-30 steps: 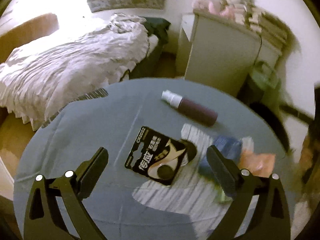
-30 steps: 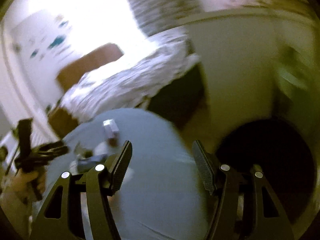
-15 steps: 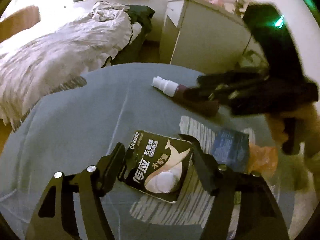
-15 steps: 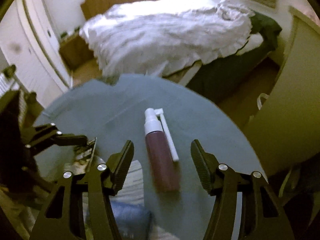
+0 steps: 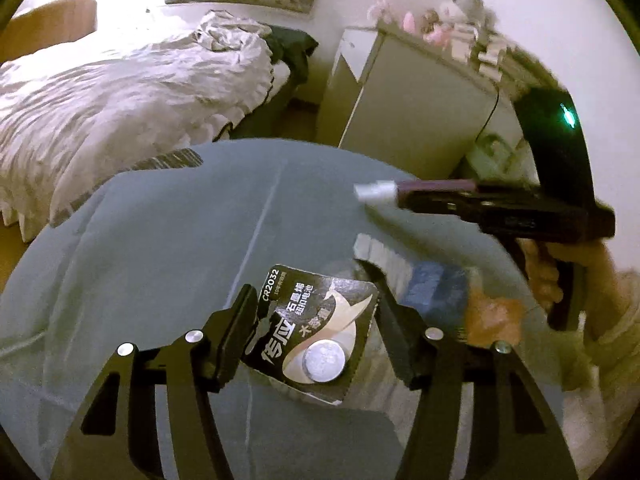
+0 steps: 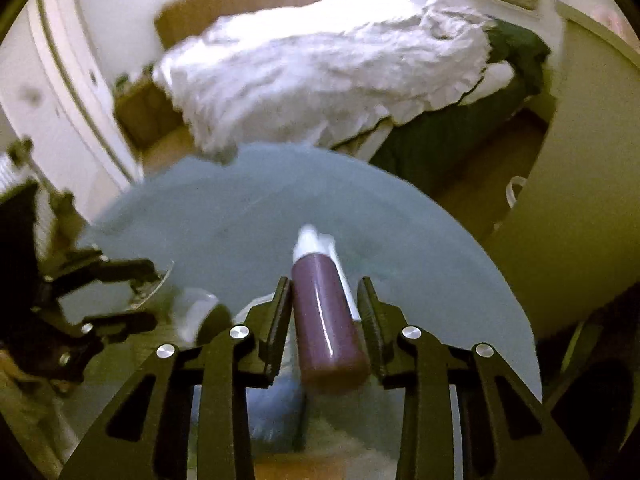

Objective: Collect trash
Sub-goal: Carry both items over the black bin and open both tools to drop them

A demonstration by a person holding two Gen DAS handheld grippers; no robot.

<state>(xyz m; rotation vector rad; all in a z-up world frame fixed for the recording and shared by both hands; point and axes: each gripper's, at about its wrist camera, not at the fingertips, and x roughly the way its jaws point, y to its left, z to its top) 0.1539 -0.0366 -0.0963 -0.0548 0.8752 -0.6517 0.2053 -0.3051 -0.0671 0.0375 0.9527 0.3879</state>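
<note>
On the round grey-blue table [image 5: 160, 240], my left gripper [image 5: 316, 328] is shut on a black CR2032 battery card [image 5: 316, 332], its fingers pressing both edges. My right gripper [image 6: 324, 312] is shut on a dark purple spray bottle [image 6: 326, 316] with a white cap; the bottle also shows in the left wrist view [image 5: 416, 190], held just above the table. A blue packet [image 5: 434, 288] and an orange wrapper [image 5: 492, 316] lie on a striped cloth [image 5: 380, 256] right of the card.
A bed with a rumpled white duvet [image 5: 120, 92] stands beyond the table. A pale cabinet [image 5: 412, 112] with soft toys on top stands at the back right. The left gripper shows at the left of the right wrist view [image 6: 104, 292].
My left gripper has closed from wide open onto the battery card. My right gripper swung in over the table, closed on the purple bottle and lifted it slightly.
</note>
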